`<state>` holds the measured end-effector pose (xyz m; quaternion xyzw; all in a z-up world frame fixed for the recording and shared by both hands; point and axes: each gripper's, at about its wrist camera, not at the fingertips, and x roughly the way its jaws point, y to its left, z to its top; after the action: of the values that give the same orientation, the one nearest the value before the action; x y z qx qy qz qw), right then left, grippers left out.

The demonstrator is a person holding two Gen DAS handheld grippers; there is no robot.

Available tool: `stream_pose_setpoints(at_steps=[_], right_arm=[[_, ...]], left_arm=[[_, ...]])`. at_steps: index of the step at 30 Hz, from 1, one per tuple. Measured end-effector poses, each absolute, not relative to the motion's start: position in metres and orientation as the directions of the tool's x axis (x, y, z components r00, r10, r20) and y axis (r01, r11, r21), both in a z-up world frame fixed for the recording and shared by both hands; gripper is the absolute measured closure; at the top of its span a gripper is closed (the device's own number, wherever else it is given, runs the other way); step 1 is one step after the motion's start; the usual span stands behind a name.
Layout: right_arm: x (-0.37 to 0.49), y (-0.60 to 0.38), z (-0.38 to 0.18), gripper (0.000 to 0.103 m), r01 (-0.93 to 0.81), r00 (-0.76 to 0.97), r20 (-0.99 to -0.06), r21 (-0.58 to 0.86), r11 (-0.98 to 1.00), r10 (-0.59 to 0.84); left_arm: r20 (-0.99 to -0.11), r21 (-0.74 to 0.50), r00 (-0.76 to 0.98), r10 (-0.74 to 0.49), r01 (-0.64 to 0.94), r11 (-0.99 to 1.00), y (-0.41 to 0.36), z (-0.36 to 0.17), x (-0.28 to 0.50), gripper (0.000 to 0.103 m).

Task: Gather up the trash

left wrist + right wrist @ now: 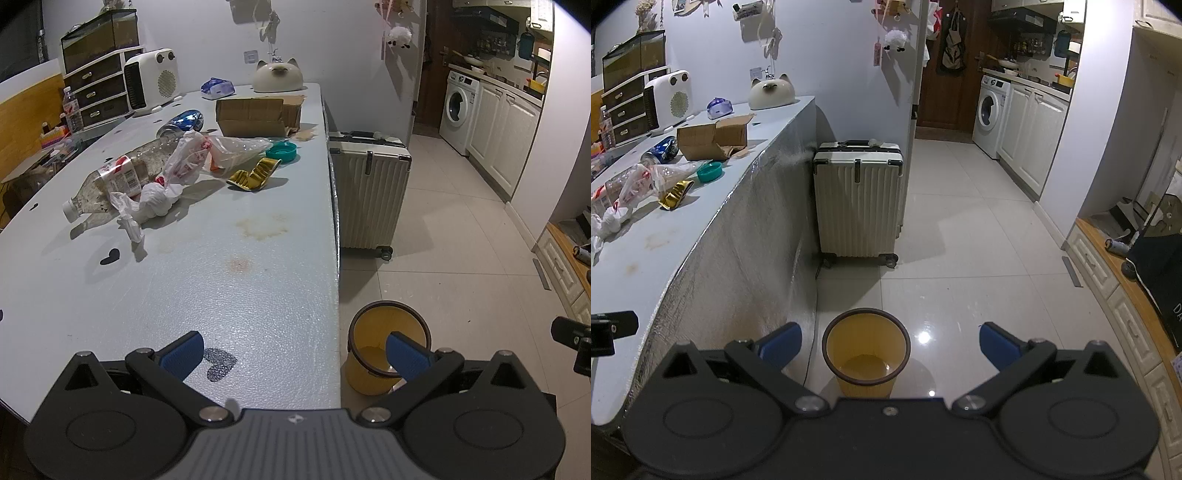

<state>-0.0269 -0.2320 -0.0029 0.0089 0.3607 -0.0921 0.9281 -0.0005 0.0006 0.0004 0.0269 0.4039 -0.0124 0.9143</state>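
Trash lies on the grey table [221, 295]: a clear plastic bottle [110, 181], crumpled white plastic bags [155, 199], a gold wrapper [255, 173], a teal lid [282, 152], a blue can [183, 123] and an open cardboard box [255, 116]. A yellow bin [866, 350] stands on the floor by the table's near corner; it also shows in the left wrist view [384, 354]. My left gripper [295, 354] is open and empty over the table's near edge. My right gripper [890, 345] is open and empty above the bin.
A cream suitcase [858, 199] stands against the table's side. A white heater [149, 79], drawers [96, 88], a tissue pack [218, 88] and a cat-shaped object [279, 75] sit at the table's far end. Kitchen cabinets and a washing machine [990, 114] line the right.
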Motion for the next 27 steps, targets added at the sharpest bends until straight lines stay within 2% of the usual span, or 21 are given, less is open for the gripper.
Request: stream_pose_setpoints(at_steps=[27], right_arm=[[-0.0304, -0.2326, -0.0043, 0.000, 0.179, 0.720, -0.674, -0.050, 0.983, -0.165]], left_arm=[[-0.739, 0.041, 0.674, 0.000, 0.044, 0.998, -0.0021, 0.0034, 0.0006, 0.000]])
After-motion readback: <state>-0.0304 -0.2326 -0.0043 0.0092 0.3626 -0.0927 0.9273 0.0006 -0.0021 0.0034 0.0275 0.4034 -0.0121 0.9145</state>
